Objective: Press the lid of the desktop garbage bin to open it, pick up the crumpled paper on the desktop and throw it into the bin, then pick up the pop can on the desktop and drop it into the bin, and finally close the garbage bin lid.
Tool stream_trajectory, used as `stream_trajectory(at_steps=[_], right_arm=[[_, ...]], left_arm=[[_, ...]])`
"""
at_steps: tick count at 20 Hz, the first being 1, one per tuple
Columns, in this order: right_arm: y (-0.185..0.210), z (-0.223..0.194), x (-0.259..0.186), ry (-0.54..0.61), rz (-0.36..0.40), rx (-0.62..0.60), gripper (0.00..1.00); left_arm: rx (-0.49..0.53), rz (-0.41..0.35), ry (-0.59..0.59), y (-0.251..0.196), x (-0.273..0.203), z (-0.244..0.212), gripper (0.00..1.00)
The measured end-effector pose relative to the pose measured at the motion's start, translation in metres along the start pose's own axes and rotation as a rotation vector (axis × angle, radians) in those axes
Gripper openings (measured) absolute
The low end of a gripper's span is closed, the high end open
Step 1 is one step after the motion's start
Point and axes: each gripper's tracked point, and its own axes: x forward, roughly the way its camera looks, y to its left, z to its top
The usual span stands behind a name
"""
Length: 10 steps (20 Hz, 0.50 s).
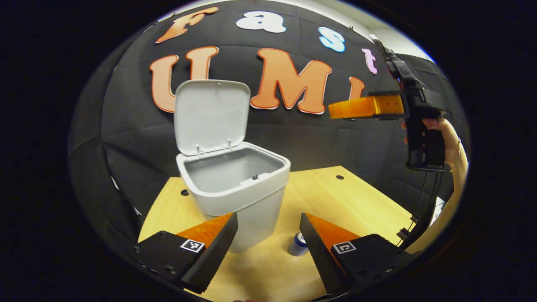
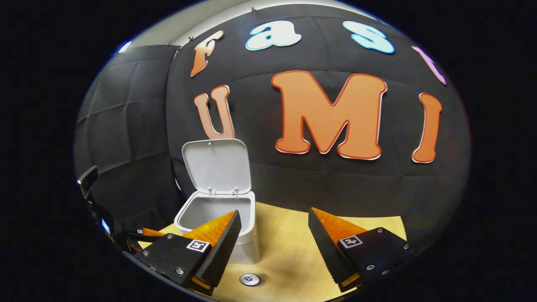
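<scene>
Right now both sets of jaws stand wide apart, holding nothing and touching nothing. The left gripper (image 1: 268, 247) hovers over the counter (image 1: 361, 201) before the bin (image 1: 239, 184), lid (image 1: 209, 115) upright; the pop can (image 1: 298, 244) stands just beside its base. The right gripper (image 2: 275, 245) hangs above that can.

Open bin (image 1: 235, 184) mouth unobstructed from above, upright lid (image 1: 209, 115) behind; pop can (image 1: 298, 244) just beside its base.
</scene>
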Motion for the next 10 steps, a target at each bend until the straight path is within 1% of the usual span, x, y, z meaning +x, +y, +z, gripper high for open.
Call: stream_trajectory(at_steps=[1,2,3,5,6,8,9,10], right_arm=[[-0.008,-0.001,-0.009,-0.004,-0.013,0.000,1.00],[-0.015,-0.002,-0.017,-0.008,-0.026,0.004,1.00],[-0.022,-0.004,-0.023,-0.009,-0.037,0.009,0.96],[-0.036,-0.009,-0.035,-0.007,-0.061,0.017,0.96],[-0.043,-0.011,-0.040,-0.005,-0.073,0.020,1.00],[-0.056,-0.016,-0.050,-0.002,-0.095,0.031,1.00],[-0.063,-0.018,-0.055,-0.001,-0.104,0.039,0.96],[-0.068,-0.020,-0.060,0.001,-0.111,0.046,0.96]], left_arm=[[0.000,-0.026,0.012,-0.010,0.006,-0.005,0.95],[0.001,-0.047,0.018,-0.018,0.011,-0.011,0.95],[0.007,-0.068,0.026,-0.028,0.017,-0.015,0.95],[0.023,-0.095,0.051,-0.042,0.029,-0.028,0.95],[0.032,-0.110,0.065,-0.051,0.035,-0.036,0.95],[0.040,-0.139,0.094,-0.064,0.048,-0.051,0.95],[0.036,-0.148,0.113,-0.070,0.054,-0.060,0.96],[0.032,-0.150,0.145,-0.072,0.061,-0.071,0.95]])
